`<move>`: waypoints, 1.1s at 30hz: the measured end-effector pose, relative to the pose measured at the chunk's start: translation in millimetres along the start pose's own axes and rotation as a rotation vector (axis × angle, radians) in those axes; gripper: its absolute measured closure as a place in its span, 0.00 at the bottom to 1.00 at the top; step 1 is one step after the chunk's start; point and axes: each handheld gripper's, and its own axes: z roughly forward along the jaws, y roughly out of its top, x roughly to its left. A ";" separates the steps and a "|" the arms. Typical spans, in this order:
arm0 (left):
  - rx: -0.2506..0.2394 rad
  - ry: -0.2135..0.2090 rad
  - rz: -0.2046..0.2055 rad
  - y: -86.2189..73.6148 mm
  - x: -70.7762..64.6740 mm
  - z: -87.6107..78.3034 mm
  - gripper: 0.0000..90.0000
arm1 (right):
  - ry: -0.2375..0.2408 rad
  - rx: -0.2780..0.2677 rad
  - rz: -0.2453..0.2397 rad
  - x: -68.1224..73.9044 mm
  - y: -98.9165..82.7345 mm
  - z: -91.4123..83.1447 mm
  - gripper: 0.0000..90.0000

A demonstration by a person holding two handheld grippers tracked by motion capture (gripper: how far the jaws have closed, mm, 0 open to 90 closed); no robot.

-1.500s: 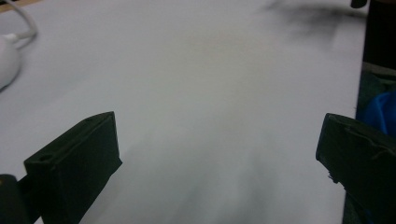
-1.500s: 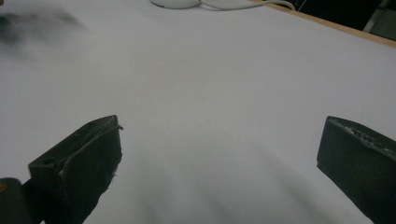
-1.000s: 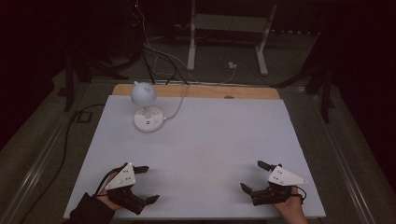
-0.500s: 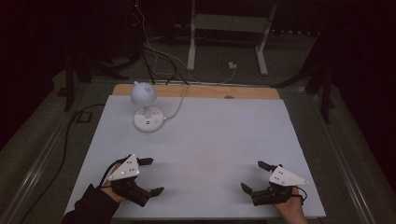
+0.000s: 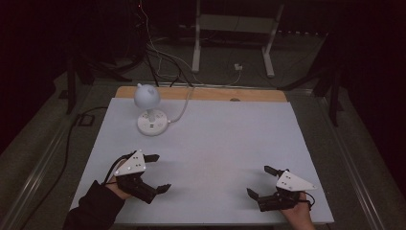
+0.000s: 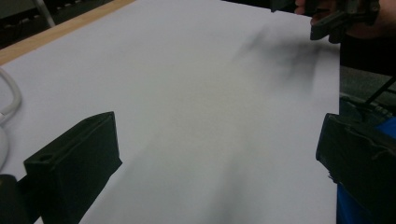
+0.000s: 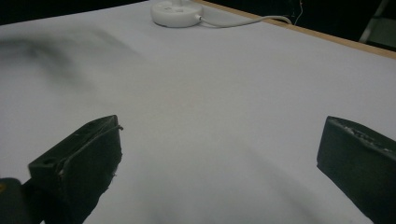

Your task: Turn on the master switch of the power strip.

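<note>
The left gripper (image 5: pixel 154 172) has moved since a second ago: it has slid a little toward the middle of the table (image 5: pixel 220 143) and turned, so its grey plate now tilts up and its two black jaws point toward the right side and slightly away from the person. Its long axis runs across the table rather than straight ahead. The jaws stand wide apart with nothing between them, one nearer the lamp side, one nearer the front edge. The right gripper (image 5: pixel 261 181) sits where it was, near the front right corner, its jaws also spread wide and empty, pointing left and a little away from the person, toward the other gripper. The two are well apart, with bare white surface between them.

Farther off, a white lamp (image 5: pixel 147 98) with a round head stands upright on its round base (image 5: pixel 152 125) near the far left part of the table; its cable (image 5: pixel 181 111) curves off over the wooden far edge (image 5: pixel 201 93).
</note>
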 end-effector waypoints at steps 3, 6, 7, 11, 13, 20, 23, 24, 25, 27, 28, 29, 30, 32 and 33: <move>-0.001 0.003 -0.003 4.1 2.9 0.8 0.00 | 0.002 -0.001 0.001 -0.5 -0.2 0.3 0.00; -0.005 0.009 -0.012 8.0 6.0 2.2 0.00 | 0.003 -0.001 0.003 -0.8 -0.3 0.5 0.00; -0.010 0.011 -0.014 9.1 7.0 3.0 0.00 | 0.004 -0.001 0.003 -0.8 -0.3 0.5 0.00; -0.008 0.022 -0.016 13.1 9.4 9.6 0.00 | 0.005 -0.001 0.002 -0.9 -0.3 0.6 0.00; -0.012 0.032 -0.021 15.0 11.6 12.0 0.00 | 0.007 0.000 0.002 -0.8 -0.5 0.5 0.00; -0.011 0.089 -0.040 21.3 23.5 17.6 0.00 | 0.017 0.004 0.009 -1.0 -1.0 1.4 0.00; -0.007 0.111 -0.050 23.3 29.3 19.9 0.00 | 0.020 0.005 0.008 -0.5 -0.9 1.4 0.00; -0.011 0.119 -0.056 23.8 31.1 20.4 0.00 | 0.019 0.004 0.009 -0.6 -0.9 1.3 0.00; -0.015 0.116 -0.061 24.1 32.8 21.2 0.00 | 0.019 0.004 0.010 -0.8 -0.9 1.3 0.00; -0.014 0.139 -0.066 25.2 36.4 23.0 0.00 | 0.020 0.005 0.011 -0.7 -0.9 1.4 0.00; -0.016 0.129 -0.077 25.7 38.5 23.8 0.00 | 0.020 0.005 0.011 -0.7 -0.9 1.4 0.00; -0.012 0.145 -0.080 26.3 40.1 24.9 0.00 | 0.021 0.004 0.011 -0.6 -0.9 1.5 0.00; -0.013 0.156 -0.079 26.7 41.8 25.8 0.00 | 0.022 0.004 0.009 -0.5 -0.8 1.4 0.00; -0.008 0.158 -0.086 27.2 45.3 27.7 0.00 | 0.023 0.005 0.011 -0.5 -0.9 1.5 0.00; -0.007 0.152 -0.089 27.2 46.8 28.7 0.00 | 0.023 0.005 0.011 -0.5 -0.9 1.5 0.00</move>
